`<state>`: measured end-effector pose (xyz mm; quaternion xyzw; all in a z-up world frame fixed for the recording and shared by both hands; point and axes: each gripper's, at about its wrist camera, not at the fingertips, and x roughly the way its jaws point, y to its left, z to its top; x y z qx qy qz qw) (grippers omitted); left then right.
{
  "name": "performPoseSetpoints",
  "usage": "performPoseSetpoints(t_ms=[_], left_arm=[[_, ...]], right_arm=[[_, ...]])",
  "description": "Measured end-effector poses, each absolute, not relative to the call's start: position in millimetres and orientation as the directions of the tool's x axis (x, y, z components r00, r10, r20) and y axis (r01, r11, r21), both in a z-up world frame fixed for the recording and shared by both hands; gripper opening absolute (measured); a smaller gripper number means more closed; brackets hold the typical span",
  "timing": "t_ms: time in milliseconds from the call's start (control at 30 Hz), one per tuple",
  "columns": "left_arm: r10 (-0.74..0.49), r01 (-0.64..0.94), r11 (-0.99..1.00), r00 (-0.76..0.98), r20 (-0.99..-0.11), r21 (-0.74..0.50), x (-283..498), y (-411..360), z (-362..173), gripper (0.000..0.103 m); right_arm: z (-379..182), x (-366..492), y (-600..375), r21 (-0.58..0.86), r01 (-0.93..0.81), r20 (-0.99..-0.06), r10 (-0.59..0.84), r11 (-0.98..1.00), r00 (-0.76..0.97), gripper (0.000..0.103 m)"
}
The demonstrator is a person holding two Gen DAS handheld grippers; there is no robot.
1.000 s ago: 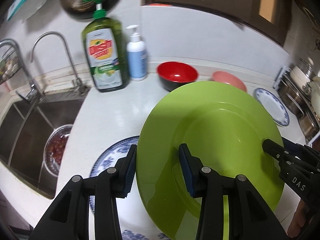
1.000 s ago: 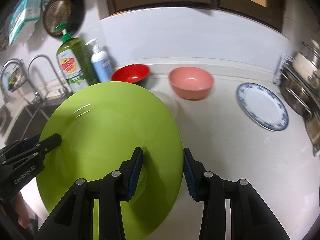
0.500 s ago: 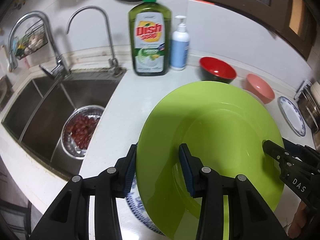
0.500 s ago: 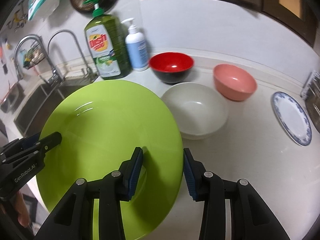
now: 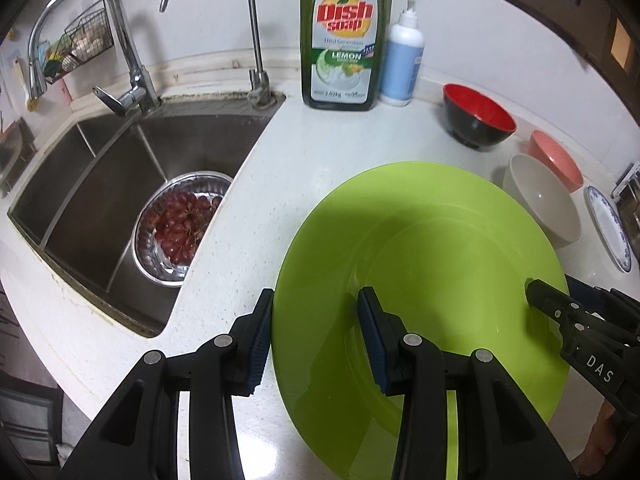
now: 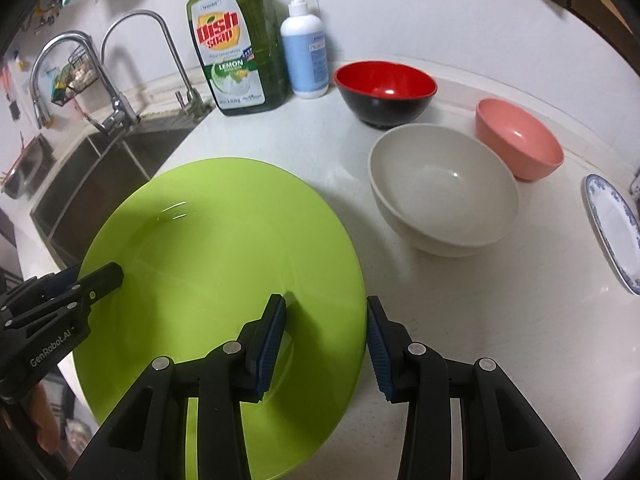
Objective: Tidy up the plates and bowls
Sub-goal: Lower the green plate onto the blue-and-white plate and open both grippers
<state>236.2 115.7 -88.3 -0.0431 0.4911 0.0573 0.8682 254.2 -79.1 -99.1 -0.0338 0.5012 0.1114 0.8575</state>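
A big lime-green plate [image 5: 440, 260] [image 6: 208, 248] hangs over the white counter, held from both sides. My left gripper [image 5: 318, 338] is shut on its left rim, one finger under and one inside. On the opposite rim my right gripper [image 6: 326, 344] is shut the same way. Each gripper shows in the other's view, the right one [image 5: 560, 312] and the left one [image 6: 92, 280]. Behind the plate stand a red-and-black bowl [image 6: 384, 88], a white bowl [image 6: 440, 184] and a pink bowl [image 6: 520, 136]. A blue-rimmed plate [image 6: 612, 228] lies at far right.
A steel sink [image 5: 100, 168] lies to the left with a metal bowl of red grapes [image 5: 180, 224] in it and two faucets behind. A green dish soap bottle [image 5: 346, 36] and a white pump bottle [image 5: 402, 64] stand at the back wall.
Both grippers have carried the green plate leftward toward the sink. The blue-patterned plate seen beneath it earlier is out of view, and the white bowl now shows to its right.
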Motion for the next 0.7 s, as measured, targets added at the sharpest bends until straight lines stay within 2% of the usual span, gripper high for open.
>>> performPoseSetpoints(t_ms=[700], left_arm=[[0.064, -0.123, 0.992, 0.439, -0.896, 0.01, 246.8, 118.7, -119.0, 0.039]], right_arm=[[-127.2, 263.1, -70.8, 0.015, -0.225, -0.902, 0.11, 0.974, 0.419, 0.041]])
